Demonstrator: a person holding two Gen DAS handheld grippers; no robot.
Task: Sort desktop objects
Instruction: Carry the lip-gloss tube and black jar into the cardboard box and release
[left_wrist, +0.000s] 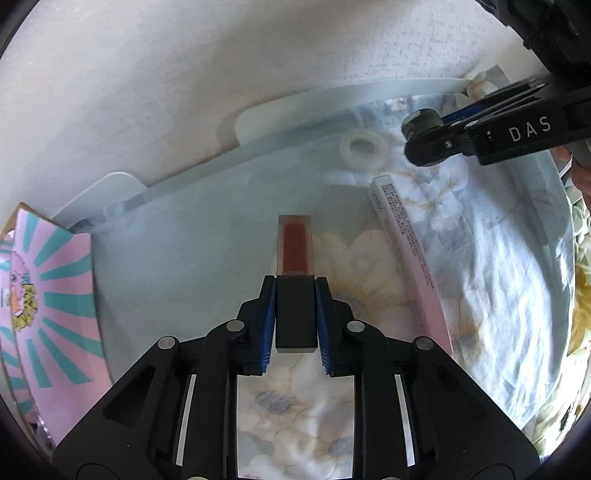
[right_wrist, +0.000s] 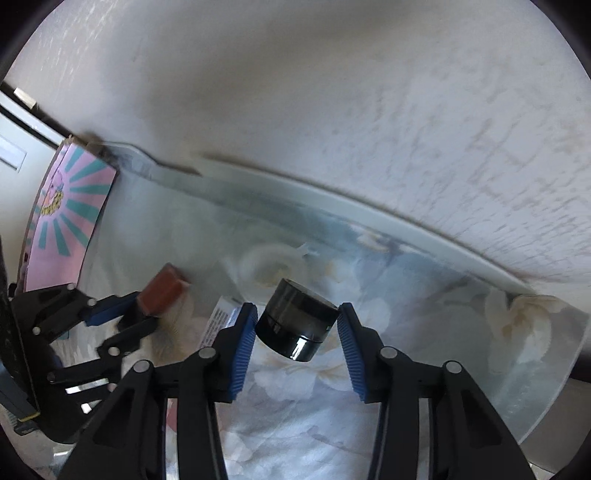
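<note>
Left gripper (left_wrist: 295, 314) pinches the black cap of a lip gloss (left_wrist: 294, 254); long axis runs straight away from the camera, clear red-filled end pointing far, toward the wall. It hangs over a clear tray (left_wrist: 166, 236) lying on floral cloth (left_wrist: 498, 266).

Right gripper (right_wrist: 297, 328) clamps a black jar (right_wrist: 295, 325), tilted, above the tray's right half; "DAS" reads on its arm in the left view.

Pink box (left_wrist: 410, 251) lies in the tray right of the gloss, long axis near-to-far, print too small to read. White ring (left_wrist: 364, 149) sits far. Pink-teal carton (left_wrist: 55, 306) borders the tray's left edge.
</note>
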